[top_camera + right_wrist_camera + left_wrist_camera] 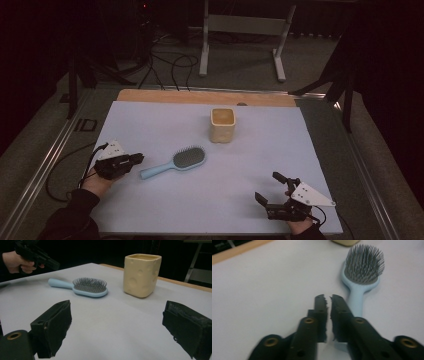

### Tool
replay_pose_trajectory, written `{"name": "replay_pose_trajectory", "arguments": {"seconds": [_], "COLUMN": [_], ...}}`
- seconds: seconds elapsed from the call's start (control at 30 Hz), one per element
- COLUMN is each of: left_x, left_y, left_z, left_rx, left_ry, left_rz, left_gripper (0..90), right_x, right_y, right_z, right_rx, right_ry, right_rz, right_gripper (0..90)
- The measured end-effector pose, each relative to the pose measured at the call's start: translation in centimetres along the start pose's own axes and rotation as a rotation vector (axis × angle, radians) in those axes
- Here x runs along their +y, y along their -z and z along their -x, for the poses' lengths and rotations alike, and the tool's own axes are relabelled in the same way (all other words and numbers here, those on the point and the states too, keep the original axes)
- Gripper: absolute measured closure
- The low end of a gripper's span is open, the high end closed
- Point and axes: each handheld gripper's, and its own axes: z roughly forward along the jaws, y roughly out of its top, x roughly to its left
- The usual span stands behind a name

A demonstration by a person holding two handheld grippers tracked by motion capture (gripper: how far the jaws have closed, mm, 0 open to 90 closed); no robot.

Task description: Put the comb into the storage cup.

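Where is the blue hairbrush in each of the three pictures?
High view: the blue hairbrush lies mid-table, handle pointing toward the left gripper.
Left gripper view: it is at the upper right, bristles up, handle running down behind the nearly closed jaws.
Right gripper view: it is at the upper left, beyond the wide-open jaws.
Shared landmark: the yellow cup, which stands just past the brush's head in every view.

cream cup cut off at top edge, hairbrush handle end behind left hand-held gripper

High view overhead; claw views low; all share hairbrush.
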Motion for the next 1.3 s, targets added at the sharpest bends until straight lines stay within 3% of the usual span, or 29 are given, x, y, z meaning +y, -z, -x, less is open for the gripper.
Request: {"name": "replay_pose_trajectory", "arguments": {"seconds": [0.27,0.37,0.53,0.97,1.3], "left_x": [-0.6,-0.8,-1.4,-1.4,-1.8], "left_y": [-1.6,-1.9,-2.5,-2.1,-2.1], "left_z": [0.0,-0.1,-0.1,1.5,3.7], "left_rx": [0.006,0.007,-0.019,-0.047,-0.096], "left_ry": [-0.025,-0.023,-0.020,-0.077,-0.103], "left_rz": [-0.102,-0.118,-0.161,-0.191,-0.205], "left_gripper": [90.0,90.0,90.0,90.0,90.0], "right_x": [0.0,0.0,0.0,0.0,0.1], "right_y": [0.0,0.0,0.0,0.1,0.1], "right_z": [0.0,0.0,0.0,0.0,0.0], "right_rx": [0.000,0.001,0.001,0.000,-0.005], "right_ry": [0.001,0.001,-0.002,-0.006,-0.007], "right_rz": [0.000,-0.001,0.000,0.000,0.004], "right_gripper": [8.7,8.7,8.7,8.7,8.8]}}
